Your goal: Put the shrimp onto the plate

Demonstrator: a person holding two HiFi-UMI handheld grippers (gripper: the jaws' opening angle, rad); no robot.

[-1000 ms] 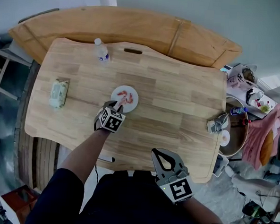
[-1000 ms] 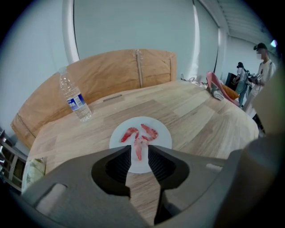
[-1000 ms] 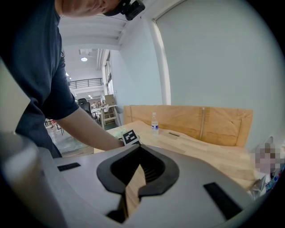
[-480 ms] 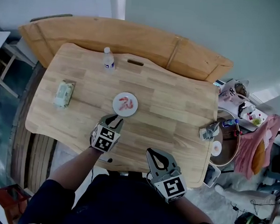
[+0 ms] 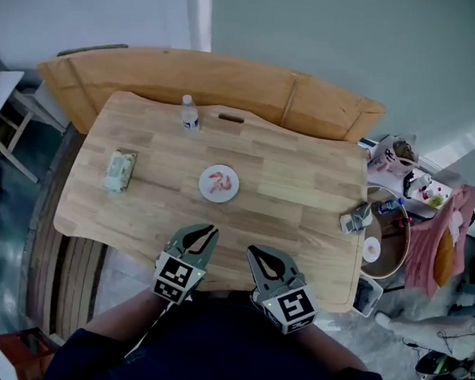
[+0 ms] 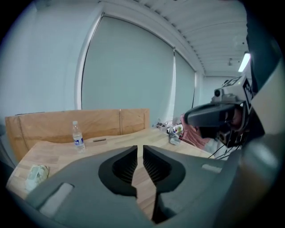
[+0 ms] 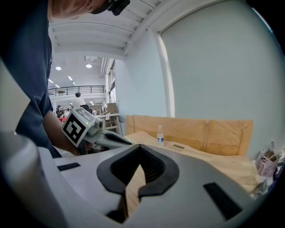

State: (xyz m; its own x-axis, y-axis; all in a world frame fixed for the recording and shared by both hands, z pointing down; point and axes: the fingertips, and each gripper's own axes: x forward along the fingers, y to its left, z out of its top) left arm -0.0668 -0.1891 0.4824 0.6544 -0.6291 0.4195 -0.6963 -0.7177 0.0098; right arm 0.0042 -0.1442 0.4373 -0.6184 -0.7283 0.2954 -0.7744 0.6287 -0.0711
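The shrimp (image 5: 219, 182) lay pink and curled on the small round white plate (image 5: 203, 188) at the middle of the frame, so the job looked finished; whether there were two pieces or three was too small to tell from the head view. Both tongs hung at the lower middle of the frame, over the near edge of the pale, plank-grained wooden table (image 5: 302, 189) and well apart from the plate, probably parked there because nothing was left to carry. The left gripper (image 5: 211, 228) was closing its dark ribbed jaws on nothing, and bare tabletop showed through the slim gap between them. The right gripper (image 5: 250, 249) was clenched and empty, its grey jaws meeting at the tips around a teardrop-shaped hollow. A clear plastic water bottle (image 5: 190, 112) stood upright at the table's far edge, upper middle, and a soft, crinkled packet (image 5: 120, 170) lay flat toward the left, both well clear of the plate.
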